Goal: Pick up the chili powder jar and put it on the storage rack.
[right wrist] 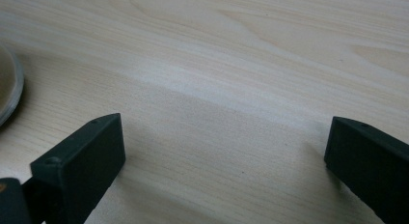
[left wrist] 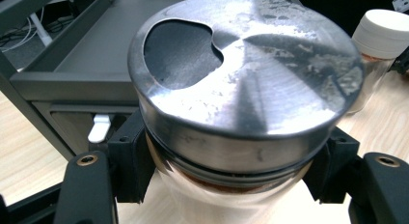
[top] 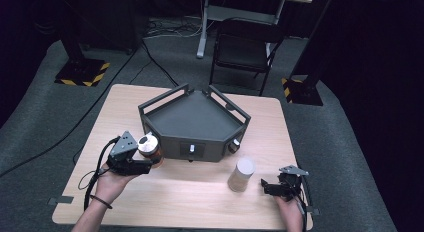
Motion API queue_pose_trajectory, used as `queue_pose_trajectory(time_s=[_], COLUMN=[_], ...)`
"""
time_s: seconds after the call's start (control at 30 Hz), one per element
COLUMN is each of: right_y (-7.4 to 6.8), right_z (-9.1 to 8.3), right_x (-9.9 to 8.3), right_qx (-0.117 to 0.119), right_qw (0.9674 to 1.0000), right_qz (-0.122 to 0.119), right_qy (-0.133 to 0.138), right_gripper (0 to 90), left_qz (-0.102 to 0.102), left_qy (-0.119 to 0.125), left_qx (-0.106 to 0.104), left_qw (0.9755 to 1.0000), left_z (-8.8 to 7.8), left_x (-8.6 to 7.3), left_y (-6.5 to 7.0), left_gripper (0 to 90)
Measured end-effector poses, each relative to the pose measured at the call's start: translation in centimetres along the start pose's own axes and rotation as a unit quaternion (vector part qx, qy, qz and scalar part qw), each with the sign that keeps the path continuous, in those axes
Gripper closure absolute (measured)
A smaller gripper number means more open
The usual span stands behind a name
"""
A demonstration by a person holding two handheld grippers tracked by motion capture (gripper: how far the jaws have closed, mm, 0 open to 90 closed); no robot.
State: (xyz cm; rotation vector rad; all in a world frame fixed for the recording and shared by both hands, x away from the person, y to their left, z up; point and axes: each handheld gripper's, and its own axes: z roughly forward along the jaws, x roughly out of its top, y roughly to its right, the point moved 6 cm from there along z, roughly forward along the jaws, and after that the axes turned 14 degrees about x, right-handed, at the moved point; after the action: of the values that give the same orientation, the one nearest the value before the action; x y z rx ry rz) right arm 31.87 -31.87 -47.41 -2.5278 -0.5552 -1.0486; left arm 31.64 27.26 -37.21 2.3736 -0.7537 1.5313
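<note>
A glass jar with a shiny metal lid [top: 148, 145] [left wrist: 246, 89] hangs just above the table, in front of the left corner of the dark grey tray [top: 165, 123]. My left gripper [top: 145, 164] [left wrist: 236, 175] is shut on the jar below its lid, one black jaw on each side. A second jar with a white lid [top: 242, 174] [left wrist: 381, 45] stands upright on the table before the tray's right front. My right gripper [top: 266, 187] [right wrist: 224, 151] rests low over bare wood right of that jar, jaws wide apart with nothing between them.
The tray [left wrist: 91, 64] has raised rails and small knobs on its front face. The wooden table [top: 190, 192] [right wrist: 241, 64] has open space along the front. A black chair [top: 245, 47] and stand bases lie beyond the table on grey carpet.
</note>
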Motion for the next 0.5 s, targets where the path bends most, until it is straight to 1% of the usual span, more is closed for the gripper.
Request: queue_pose_trajectory(time_s=[0.5], right_y=[0.0], right_z=[0.0], right_x=[0.0], right_qx=[0.0], right_qw=[1.0], right_qz=[0.0], right_qy=[0.0], right_gripper=[0.0], left_qz=[0.004], left_qy=[0.008], left_qx=[0.007], left_qw=[0.9999], left_z=[0.5], left_x=[2.8], left_y=[-0.6], left_gripper=[31.1])
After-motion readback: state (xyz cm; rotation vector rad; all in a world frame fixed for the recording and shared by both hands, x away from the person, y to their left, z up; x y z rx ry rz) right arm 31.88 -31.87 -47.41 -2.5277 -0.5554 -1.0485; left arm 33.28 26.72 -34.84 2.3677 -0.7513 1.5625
